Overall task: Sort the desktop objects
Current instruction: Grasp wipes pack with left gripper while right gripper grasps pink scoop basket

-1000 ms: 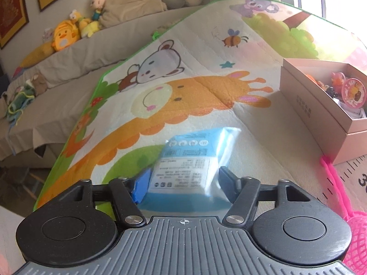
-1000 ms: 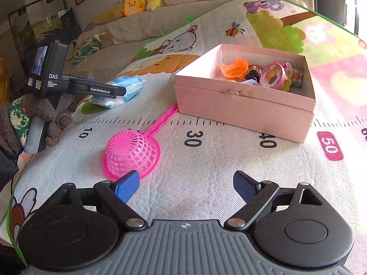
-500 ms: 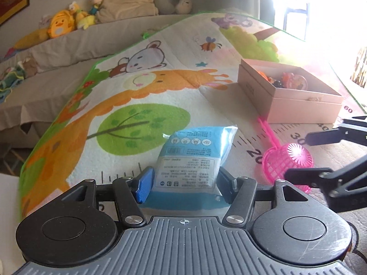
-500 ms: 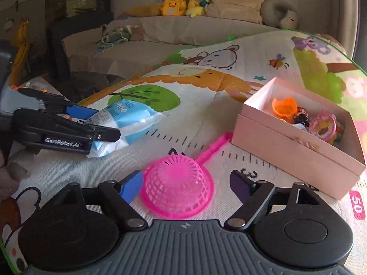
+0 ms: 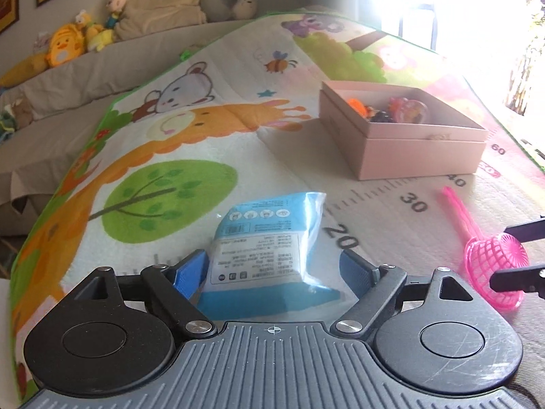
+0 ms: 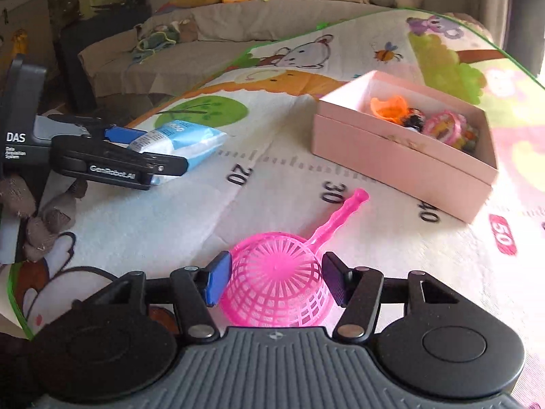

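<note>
A blue and white tissue pack (image 5: 269, 242) lies on the play mat between the fingers of my left gripper (image 5: 272, 271), which is open with a gap on the right side. It also shows in the right wrist view (image 6: 180, 143) with the left gripper (image 6: 150, 156) around it. A pink toy net scoop (image 6: 276, 289) lies mouth down on the mat. My right gripper (image 6: 276, 281) has its fingers on both sides of the basket, close to its wall. The scoop also shows in the left wrist view (image 5: 494, 266). An open pink box (image 6: 402, 150) holds several small toys.
The cartoon play mat (image 5: 190, 156) has a printed ruler strip. A grey sofa (image 5: 68, 78) with plush toys stands behind it. The mat's left edge (image 6: 13, 293) is near my right gripper. A dark cabinet (image 6: 98, 17) stands at far left.
The left gripper has set the tissue pack down on the mat and opened. The right gripper has moved down around the pink scoop and narrowed onto its basket.
</note>
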`<act>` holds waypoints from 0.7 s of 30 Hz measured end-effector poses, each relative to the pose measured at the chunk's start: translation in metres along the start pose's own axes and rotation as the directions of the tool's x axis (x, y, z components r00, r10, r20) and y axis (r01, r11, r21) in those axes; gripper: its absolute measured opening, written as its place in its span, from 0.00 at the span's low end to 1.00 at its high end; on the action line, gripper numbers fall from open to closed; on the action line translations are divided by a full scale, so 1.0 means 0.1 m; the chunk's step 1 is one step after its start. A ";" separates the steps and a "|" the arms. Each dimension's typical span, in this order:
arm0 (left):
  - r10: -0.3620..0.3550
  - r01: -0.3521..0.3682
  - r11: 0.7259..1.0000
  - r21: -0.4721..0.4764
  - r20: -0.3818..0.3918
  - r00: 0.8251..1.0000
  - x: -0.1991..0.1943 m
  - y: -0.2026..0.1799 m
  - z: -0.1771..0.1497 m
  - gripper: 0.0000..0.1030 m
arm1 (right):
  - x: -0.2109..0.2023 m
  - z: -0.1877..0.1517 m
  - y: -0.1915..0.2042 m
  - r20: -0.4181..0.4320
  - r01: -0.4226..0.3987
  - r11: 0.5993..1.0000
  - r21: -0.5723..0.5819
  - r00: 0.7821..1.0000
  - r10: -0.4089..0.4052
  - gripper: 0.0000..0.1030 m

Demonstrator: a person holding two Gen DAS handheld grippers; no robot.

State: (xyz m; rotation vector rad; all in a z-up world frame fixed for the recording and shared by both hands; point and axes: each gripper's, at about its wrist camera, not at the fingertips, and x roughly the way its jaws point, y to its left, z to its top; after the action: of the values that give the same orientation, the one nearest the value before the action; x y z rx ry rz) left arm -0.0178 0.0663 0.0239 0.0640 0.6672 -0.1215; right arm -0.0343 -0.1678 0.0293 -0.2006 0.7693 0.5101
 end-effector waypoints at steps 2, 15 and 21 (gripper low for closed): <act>-0.048 0.048 0.999 0.024 0.003 0.999 0.01 -0.15 0.02 0.87 | -0.06 -0.05 -0.16 0.002 0.035 0.998 0.056 0.999 -0.036 0.58; -0.367 0.371 0.914 0.167 -0.056 0.929 -0.25 -0.90 -0.08 0.94 | -0.29 -0.27 -0.57 0.080 0.137 0.957 0.254 0.984 -0.162 0.85; -0.343 0.338 0.915 0.219 -0.015 0.939 -0.34 -1.00 -0.02 0.97 | -0.37 -0.40 -0.83 0.076 0.179 0.913 0.366 0.972 -0.221 0.87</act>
State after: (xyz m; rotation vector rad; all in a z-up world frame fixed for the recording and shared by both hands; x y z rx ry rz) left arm -0.0592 -0.0298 0.0417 0.1582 0.6343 -0.5328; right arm -0.0384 -0.2667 0.0265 0.0882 0.7052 0.1779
